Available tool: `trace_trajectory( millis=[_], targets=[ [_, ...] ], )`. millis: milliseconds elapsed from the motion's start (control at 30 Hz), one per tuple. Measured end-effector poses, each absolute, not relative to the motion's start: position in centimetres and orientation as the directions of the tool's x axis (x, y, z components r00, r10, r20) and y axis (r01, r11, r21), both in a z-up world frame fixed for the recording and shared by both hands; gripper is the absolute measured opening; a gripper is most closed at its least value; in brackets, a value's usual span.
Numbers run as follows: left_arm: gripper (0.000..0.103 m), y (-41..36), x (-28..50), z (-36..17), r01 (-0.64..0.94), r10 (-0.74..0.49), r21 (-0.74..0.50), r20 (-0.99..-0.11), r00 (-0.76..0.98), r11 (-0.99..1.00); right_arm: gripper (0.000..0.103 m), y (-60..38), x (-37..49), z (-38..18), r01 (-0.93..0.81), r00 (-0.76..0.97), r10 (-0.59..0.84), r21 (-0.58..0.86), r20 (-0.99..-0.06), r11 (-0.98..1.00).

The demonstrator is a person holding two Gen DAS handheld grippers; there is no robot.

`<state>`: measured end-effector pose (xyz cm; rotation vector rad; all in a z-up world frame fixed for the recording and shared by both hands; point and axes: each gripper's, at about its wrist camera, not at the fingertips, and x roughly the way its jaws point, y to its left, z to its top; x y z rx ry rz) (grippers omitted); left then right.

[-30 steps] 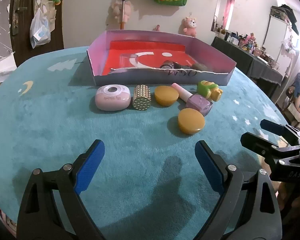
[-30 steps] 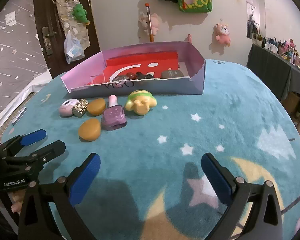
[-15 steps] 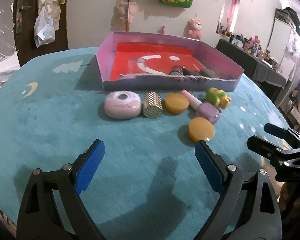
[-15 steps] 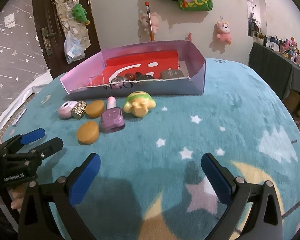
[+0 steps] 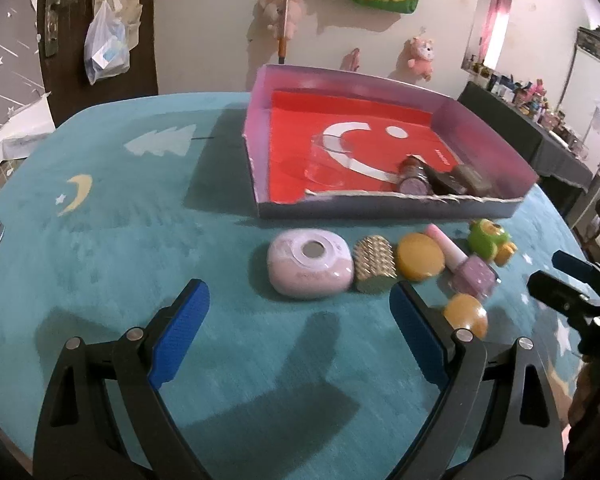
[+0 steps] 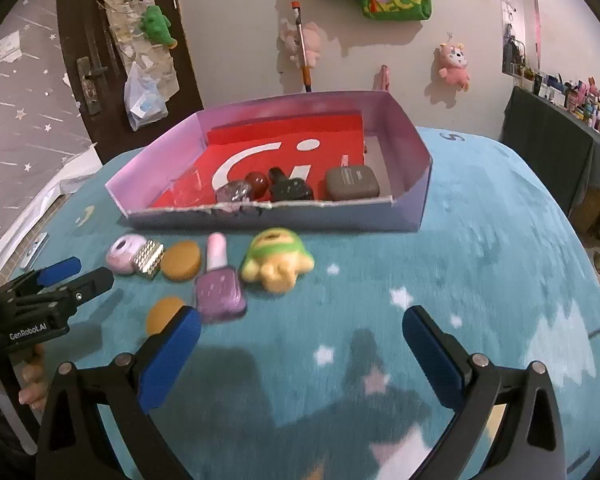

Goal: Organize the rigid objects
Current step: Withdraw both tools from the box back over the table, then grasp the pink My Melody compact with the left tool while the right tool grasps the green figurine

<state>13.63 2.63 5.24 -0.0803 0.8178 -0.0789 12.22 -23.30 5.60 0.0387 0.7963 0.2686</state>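
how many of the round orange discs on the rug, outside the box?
2. One orange disc sits in the row between the gold studded piece and the pink nail polish bottle; another orange disc lies nearer the cameras, partly behind a tong finger.

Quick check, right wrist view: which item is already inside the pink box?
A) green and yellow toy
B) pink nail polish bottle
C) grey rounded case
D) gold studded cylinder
C: the grey rounded case lies inside the pink box at its right end, while the green and yellow toy, gold studded cylinder and pink nail polish bottle all lie on the teal cloth in front of the box.
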Motion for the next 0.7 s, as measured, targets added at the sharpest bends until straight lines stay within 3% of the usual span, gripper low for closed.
trace_trajectory(
  millis=[700],
  targets=[
    [0.092, 2.9, 18.0, 3.7, 0.061, -0.099, -0.078, -0.815, 0.570, 0.995, 0.103, -22.2, 18.4, 3.6, -0.239, 0.599, 0.237, 0.112, -0.765, 0.965]
  ],
)
